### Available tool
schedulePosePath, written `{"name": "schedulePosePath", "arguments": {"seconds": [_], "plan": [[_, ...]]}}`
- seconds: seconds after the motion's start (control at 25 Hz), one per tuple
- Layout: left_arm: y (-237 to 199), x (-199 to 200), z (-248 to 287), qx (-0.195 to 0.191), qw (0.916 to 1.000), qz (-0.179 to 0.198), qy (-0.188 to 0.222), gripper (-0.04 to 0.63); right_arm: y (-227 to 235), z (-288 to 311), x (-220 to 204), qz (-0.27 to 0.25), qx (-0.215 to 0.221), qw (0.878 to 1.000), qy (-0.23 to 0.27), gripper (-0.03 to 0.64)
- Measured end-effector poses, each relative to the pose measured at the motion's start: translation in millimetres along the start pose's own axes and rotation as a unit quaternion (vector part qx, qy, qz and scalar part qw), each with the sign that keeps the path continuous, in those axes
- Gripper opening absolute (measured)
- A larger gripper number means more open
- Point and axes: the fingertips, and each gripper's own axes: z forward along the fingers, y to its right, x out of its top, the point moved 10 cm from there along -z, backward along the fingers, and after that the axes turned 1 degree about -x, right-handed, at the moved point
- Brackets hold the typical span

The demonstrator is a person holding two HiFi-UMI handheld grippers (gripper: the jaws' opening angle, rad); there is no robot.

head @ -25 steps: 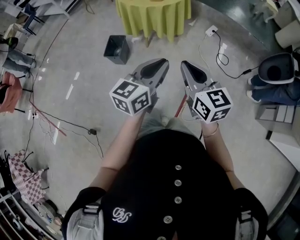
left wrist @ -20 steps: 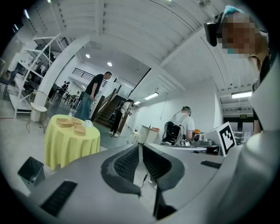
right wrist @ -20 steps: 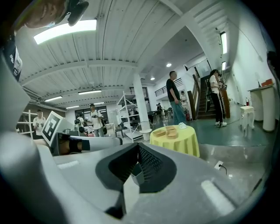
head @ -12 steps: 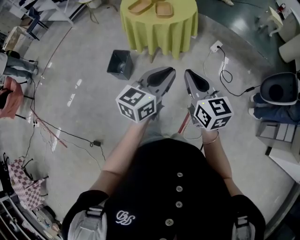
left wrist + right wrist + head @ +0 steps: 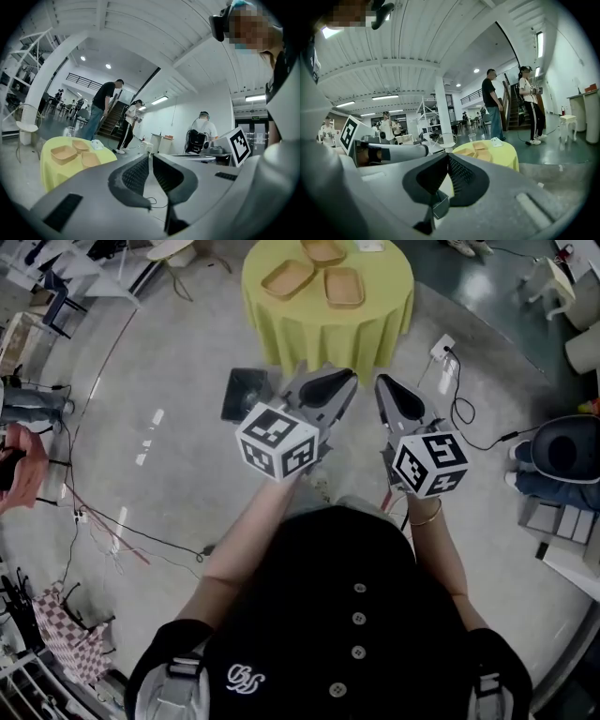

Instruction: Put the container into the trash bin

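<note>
I am carrying both grippers toward the round table. A second ago only the edge of its yellow-green cloth was showing at the top of the head view; now the whole top is showing, with three tan containers lying on it. The trash bin, which was standing clear of my left gripper, is now peeking out just behind its marker cube.

The containers are lying ahead of both pairs of jaws and well apart from them. The bin is standing on the floor just beside the cloth, off to the left of my left gripper.

I am keeping the left gripper's jaws all but pressed together, with a hairline slit between the pads and nothing in it. The right gripper is squeezed fully together, also empty. I am holding both out in front of my chest, side by side, pointing roughly level at the table.
</note>
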Motion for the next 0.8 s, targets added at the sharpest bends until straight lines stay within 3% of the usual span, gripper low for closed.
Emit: {"name": "schedulePosePath", "arguments": {"seconds": [0.4, 0.8], "plan": [[-61, 5, 50, -0.025, 0.9992, -0.011, -0.029, 0.037, 40, 57, 8, 0.012, -0.024, 0.999, -0.021, 0.0], [-118, 12, 99, 0.0, 0.9991, -0.014, -0.04, 0.037, 100, 122, 14, 0.019, -0.016, 0.999, -0.035, 0.0]]}}
